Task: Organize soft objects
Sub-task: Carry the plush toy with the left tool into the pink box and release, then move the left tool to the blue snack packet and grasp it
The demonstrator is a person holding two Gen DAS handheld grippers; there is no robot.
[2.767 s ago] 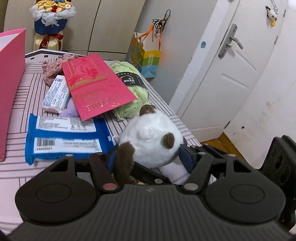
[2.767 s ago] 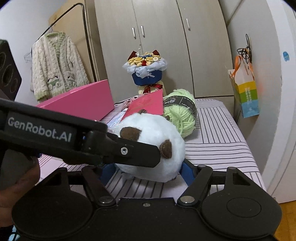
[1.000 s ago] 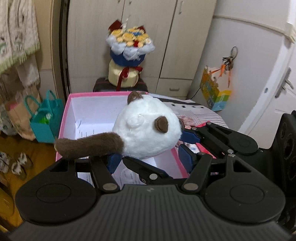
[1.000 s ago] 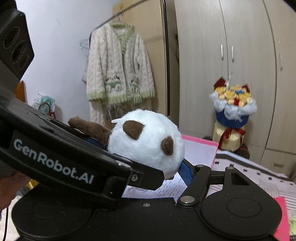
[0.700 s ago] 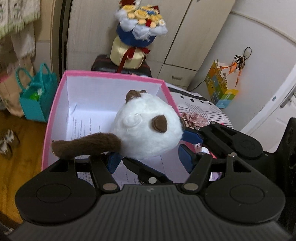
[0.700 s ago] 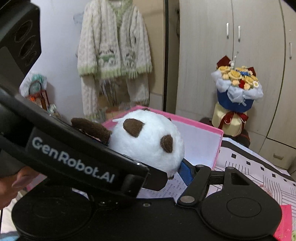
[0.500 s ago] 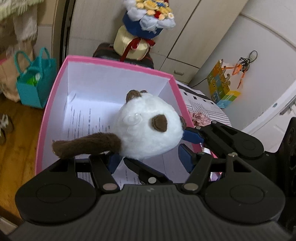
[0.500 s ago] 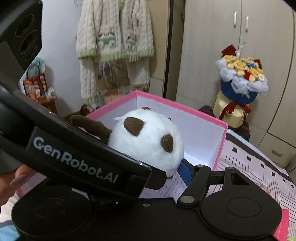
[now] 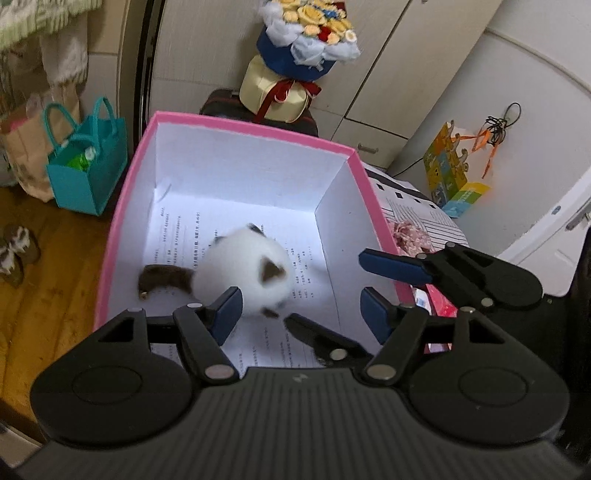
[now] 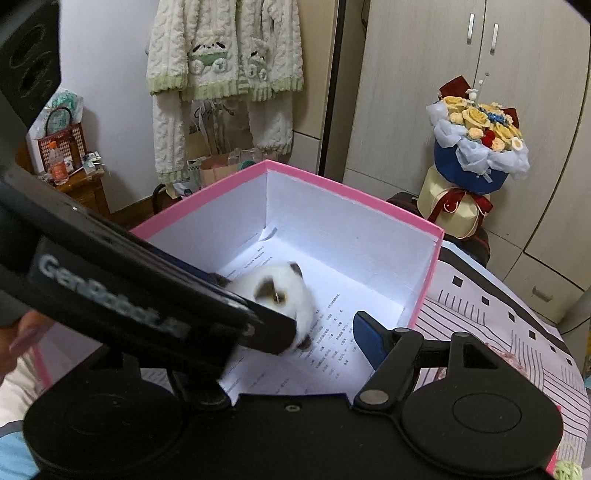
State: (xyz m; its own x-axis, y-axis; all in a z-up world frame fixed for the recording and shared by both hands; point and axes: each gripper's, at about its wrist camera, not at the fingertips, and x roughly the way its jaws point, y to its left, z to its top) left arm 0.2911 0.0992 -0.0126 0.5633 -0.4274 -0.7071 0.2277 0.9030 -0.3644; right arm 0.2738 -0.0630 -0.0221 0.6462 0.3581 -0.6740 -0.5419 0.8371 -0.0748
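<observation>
Plush: round white toy with brown ears and tail (image 9: 245, 271) blurred inside pink cardboard box (image 9: 236, 127), near its front edge over printed paper lining (likely mid-drop). Your left gripper (image 9: 301, 304) jaws opening, nothing pinched; right gripper (image 9: 327, 297) spread too, releasing so toy lands inside.

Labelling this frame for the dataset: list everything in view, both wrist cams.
plush toy: 1, white with brown patches and tail, blurred, inside the box, free of both grippers
box: 1, pink outside, white inside, open, printed paper on its floor
bouquet: 1, yellow flowers, blue wrap, behind the box
teal bag: 1, on the floor beside the box
cardigan: 1, cream and green, hanging
striped cloth: 1, white with dark lines, beside the box
left gripper: black, blue pads, jaws opening, nothing between them
right gripper: black, blue pads, jaws opening
</observation>
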